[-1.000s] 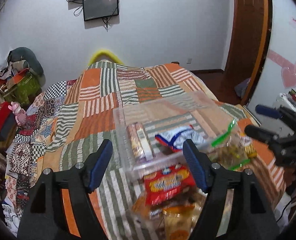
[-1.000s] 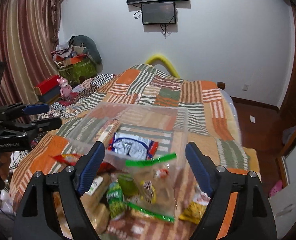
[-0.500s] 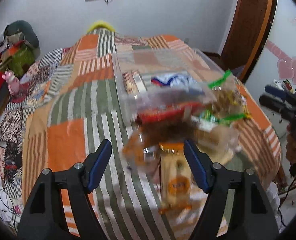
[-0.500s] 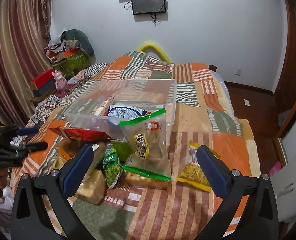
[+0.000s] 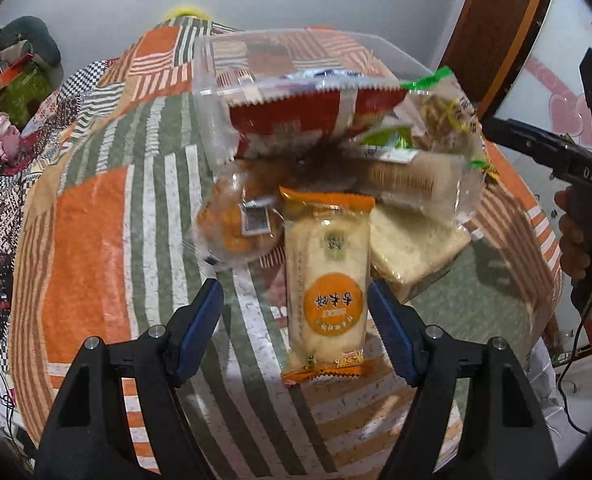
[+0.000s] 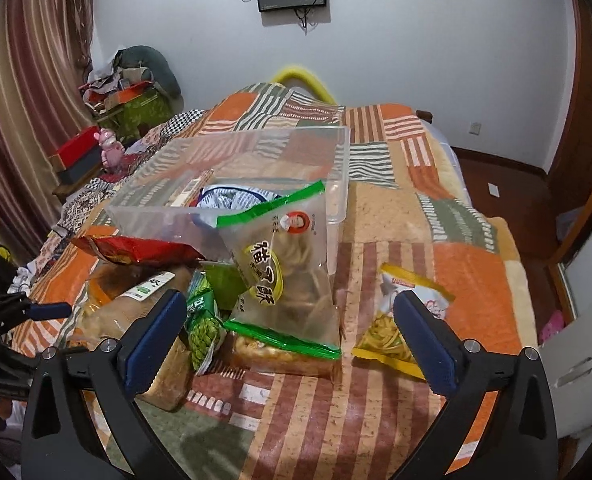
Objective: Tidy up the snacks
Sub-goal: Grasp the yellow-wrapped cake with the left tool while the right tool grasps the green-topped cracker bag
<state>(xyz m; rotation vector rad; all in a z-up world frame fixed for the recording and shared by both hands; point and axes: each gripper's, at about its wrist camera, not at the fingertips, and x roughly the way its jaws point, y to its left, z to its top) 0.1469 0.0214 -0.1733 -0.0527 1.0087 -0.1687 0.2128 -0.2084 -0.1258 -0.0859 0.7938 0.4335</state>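
Left claw (image 5: 294, 312) had dropped, open, straddling orange cracker pack (image 5: 326, 280); right claw (image 6: 290, 334) just widened, empty, above green-trimmed bag (image 6: 284, 272). Pickup likely next.

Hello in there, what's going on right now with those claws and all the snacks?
Left claw open, astride the orange cracker pack, not gripping. Right claw just opened wide, empty, over the green-edged bag. Clear bin behind the pile; nothing blocking.
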